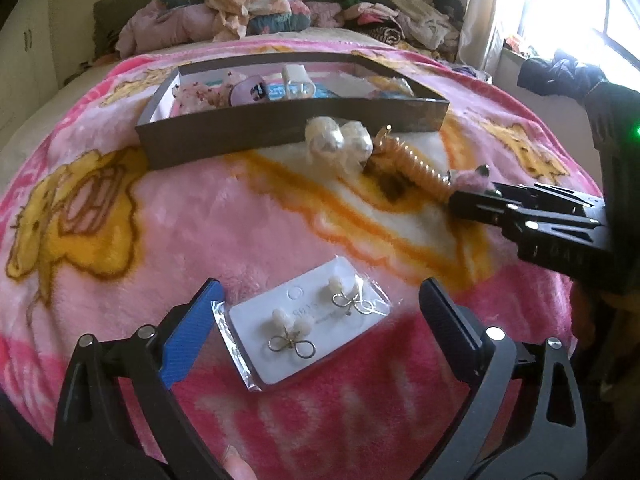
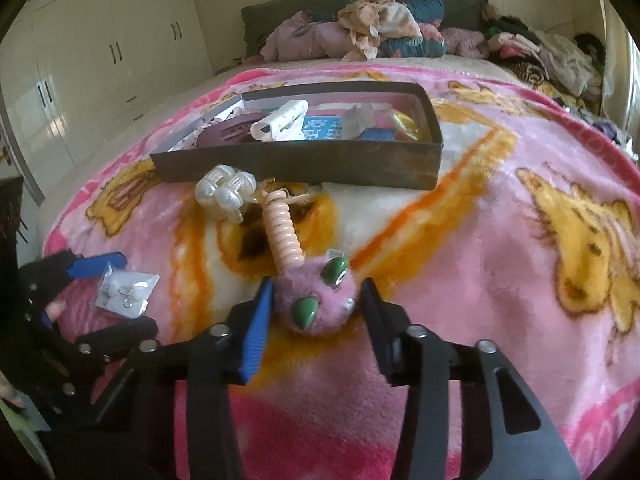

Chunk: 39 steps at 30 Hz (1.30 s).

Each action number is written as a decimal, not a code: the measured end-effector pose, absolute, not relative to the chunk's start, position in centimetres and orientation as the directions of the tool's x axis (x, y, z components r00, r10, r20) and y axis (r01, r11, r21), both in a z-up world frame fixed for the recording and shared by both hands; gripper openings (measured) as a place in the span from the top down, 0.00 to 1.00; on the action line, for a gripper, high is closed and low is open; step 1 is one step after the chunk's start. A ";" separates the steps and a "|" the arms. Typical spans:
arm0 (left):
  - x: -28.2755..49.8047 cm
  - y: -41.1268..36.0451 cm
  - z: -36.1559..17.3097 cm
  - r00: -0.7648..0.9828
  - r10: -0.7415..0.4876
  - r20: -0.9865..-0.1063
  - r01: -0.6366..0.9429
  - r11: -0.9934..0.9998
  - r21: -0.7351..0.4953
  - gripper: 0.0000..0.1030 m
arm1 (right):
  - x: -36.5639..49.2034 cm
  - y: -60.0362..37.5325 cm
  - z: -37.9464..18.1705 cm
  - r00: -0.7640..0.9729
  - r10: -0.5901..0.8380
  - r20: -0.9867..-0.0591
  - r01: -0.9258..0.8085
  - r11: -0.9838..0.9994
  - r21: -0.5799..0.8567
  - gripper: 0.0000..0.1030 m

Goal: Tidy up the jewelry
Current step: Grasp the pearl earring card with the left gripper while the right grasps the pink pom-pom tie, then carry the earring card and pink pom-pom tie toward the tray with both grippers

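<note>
Left claw (image 1: 320, 312): released, fingers spread wide to either side of the earring card (image 1: 306, 330); card in clear sleeve, flat on the pink blanket (image 1: 240, 232), lying between the two fingers — contact with the blue finger (image 1: 192, 332) cannot be told.

Right claw (image 2: 316, 316): released, fingers flanking the pink pom-pom (image 2: 316, 300) with green leaf-shaped pieces; blue finger (image 2: 254, 336) just beside the pom-pom, black finger slightly apart; not clenched on it.

Ahead of the right claw: peach spiral hair tie (image 2: 282, 232) running from the pom-pom toward the dark tray (image 2: 296, 168); pearl-white hair claw clip (image 2: 226, 192) forward and left, touching or just beside the tray's near wall — which, cannot tell.

Inside the tray: white clip (image 2: 280, 120) and mixed accessories; tray well ahead of both claws on the bed.
</note>
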State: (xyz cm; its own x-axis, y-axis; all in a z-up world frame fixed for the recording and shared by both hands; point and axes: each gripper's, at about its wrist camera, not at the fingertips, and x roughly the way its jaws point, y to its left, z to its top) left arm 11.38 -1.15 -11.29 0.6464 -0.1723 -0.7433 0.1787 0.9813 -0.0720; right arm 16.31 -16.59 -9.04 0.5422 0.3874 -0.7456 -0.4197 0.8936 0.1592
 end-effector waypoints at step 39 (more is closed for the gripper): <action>11.7 -3.0 -8.8 0.683 -0.186 -0.707 0.214 0.975 -0.050 0.36 | 13.5 -22.2 -5.3 0.669 0.346 -0.657 -0.296 0.936 0.192 0.71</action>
State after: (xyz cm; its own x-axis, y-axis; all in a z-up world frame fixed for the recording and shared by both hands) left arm 11.67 -2.96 -8.79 0.6826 -0.1862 -0.7067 0.2145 0.9755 -0.0499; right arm 13.53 -22.18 -5.26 0.6695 0.3462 -0.6572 -0.2960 0.9358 0.1915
